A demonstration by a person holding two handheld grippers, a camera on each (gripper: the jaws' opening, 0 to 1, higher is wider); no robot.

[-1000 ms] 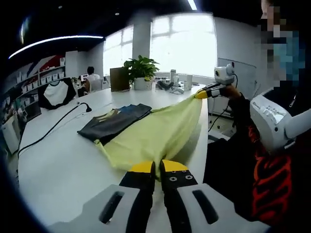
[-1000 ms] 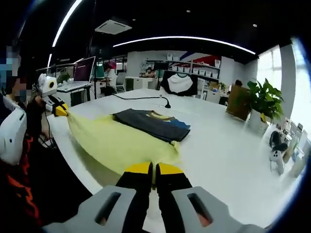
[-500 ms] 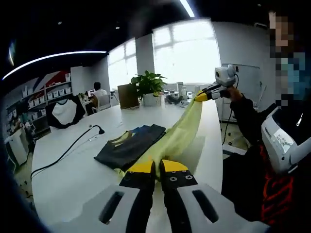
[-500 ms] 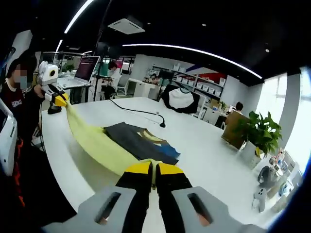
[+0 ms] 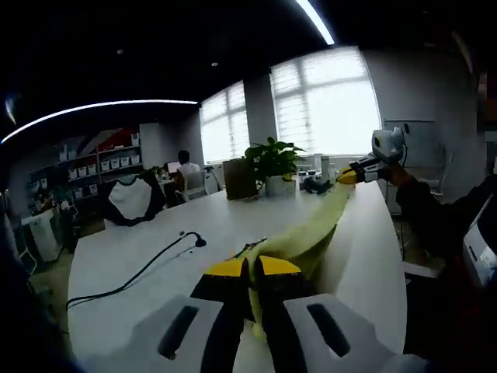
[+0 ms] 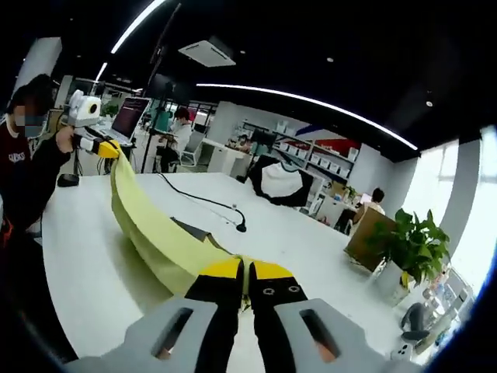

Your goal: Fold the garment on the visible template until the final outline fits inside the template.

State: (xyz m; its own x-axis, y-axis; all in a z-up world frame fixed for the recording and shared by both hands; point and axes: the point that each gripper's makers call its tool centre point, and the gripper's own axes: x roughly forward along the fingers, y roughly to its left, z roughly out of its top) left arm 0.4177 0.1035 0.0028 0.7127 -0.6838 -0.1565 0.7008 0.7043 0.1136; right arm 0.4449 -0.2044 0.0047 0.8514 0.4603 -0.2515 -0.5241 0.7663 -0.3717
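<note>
Left gripper [image 5: 248, 268] and right gripper [image 6: 242, 270] both clenched on yellow garment [image 6: 155, 233], stretched taut above table [image 6: 85, 249]. Risk: uneven pull slips a corner free.

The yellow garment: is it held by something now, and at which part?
Both tongs hold the yellow garment. The left tongs and the right tongs are each shut on one end of it, and it hangs stretched between them above the table.

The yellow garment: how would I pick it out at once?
Start at the long white table. Above it, a pale yellow garment hangs in a sagging band, stretched between the right gripper and the left gripper. Beneath it lies a dark garment; the yellow one is lifted.
</note>
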